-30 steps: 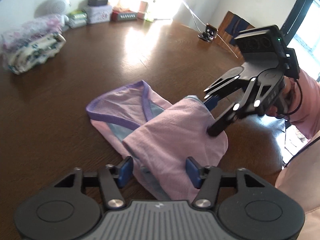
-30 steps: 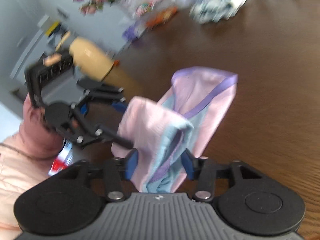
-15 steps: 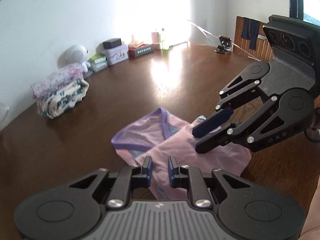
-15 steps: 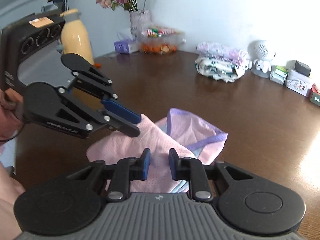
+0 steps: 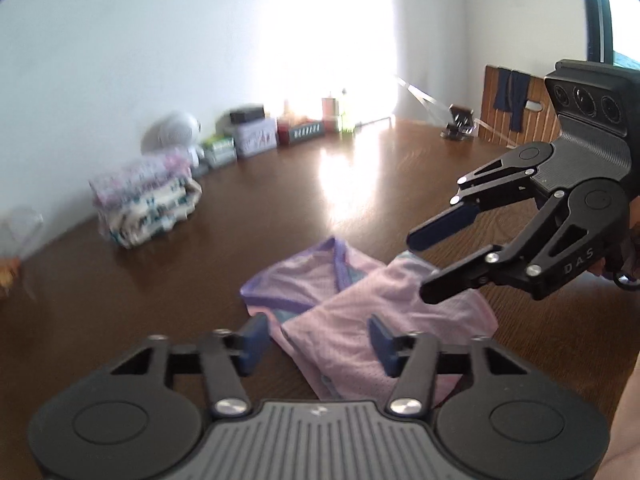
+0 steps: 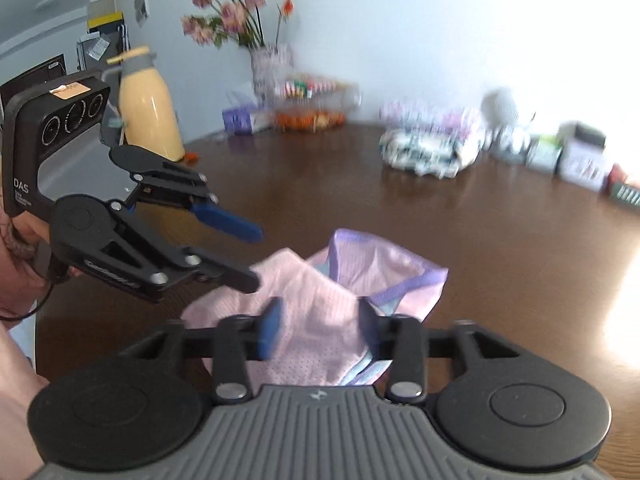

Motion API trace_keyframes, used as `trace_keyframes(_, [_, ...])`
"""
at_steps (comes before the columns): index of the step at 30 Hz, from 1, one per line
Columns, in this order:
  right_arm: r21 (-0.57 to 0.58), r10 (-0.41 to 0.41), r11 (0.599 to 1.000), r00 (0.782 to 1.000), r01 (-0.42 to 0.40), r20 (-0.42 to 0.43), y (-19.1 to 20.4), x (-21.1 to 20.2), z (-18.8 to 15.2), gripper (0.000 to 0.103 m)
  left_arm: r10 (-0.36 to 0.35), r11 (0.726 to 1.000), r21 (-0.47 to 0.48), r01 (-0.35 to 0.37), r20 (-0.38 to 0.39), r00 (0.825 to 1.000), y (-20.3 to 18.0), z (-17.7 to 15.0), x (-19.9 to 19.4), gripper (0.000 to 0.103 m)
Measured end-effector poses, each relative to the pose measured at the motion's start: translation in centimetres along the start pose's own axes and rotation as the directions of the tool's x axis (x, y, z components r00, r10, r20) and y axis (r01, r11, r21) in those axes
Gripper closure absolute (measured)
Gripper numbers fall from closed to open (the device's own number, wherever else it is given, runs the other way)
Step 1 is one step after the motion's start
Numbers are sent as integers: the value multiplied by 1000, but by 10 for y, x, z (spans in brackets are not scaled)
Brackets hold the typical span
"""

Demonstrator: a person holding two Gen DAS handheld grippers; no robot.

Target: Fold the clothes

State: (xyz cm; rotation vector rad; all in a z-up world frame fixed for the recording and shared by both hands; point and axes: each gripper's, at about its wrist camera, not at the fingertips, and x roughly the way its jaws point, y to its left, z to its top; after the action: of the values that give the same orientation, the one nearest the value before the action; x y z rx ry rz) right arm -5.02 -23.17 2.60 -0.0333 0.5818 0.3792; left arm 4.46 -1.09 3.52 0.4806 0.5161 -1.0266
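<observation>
We had just opened both jaws: our left gripper [image 5: 316, 340] and right gripper [image 6: 320, 330] let go, leaving the folded pink mesh underwear [image 5: 360, 312] flat on the brown wooden table [image 5: 280, 208].

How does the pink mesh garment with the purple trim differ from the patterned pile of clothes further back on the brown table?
The pink mesh garment with purple trim lies low and spread out just beyond both open grippers, left and right; the patterned pile of clothes is bunched in a taller stack near the wall. The garment is plain pink with a purple border; the pile is printed in florals and dark patches. Both rest on the brown table, and neither is gripped.
</observation>
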Motion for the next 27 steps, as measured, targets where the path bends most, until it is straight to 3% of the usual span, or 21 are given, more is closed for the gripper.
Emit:
trace_keyframes(3, [-68, -32, 997, 999, 32, 3, 13, -17, -7, 32, -11, 998, 61, 10, 27, 1000, -12, -4, -18, 32])
trace_keyframes(11, [-264, -99, 962, 992, 74, -82, 39, -20, -33, 32, 12, 988, 157, -2, -63, 998, -45, -36, -14, 34])
trace_keyframes(14, [-388, -144, 915, 988, 109, -62, 54, -19, -38, 32, 48, 981, 193, -34, -66, 997, -51, -43, -12, 36])
trace_keyframes(16, [-495, -171, 860, 983, 121, -58, 64, -15, -42, 31, 81, 968, 244, -61, -72, 994, -57, -43, -9, 37])
trace_keyframes(21, [-679, -197, 726, 979, 109, -54, 88, -4, -49, 31, 156, 903, 415, -114, -69, 985, -76, -44, 0, 52])
trace_keyframes(23, [-716, -209, 688, 977, 114, -46, 95, 1, -50, 31, 189, 860, 491, -136, -59, 980, -83, -48, 4, 60])
trace_keyframes(27, [-766, -223, 633, 974, 109, -46, 104, 7, -53, 31, 235, 767, 618, -172, -21, 972, -96, -54, 13, 63])
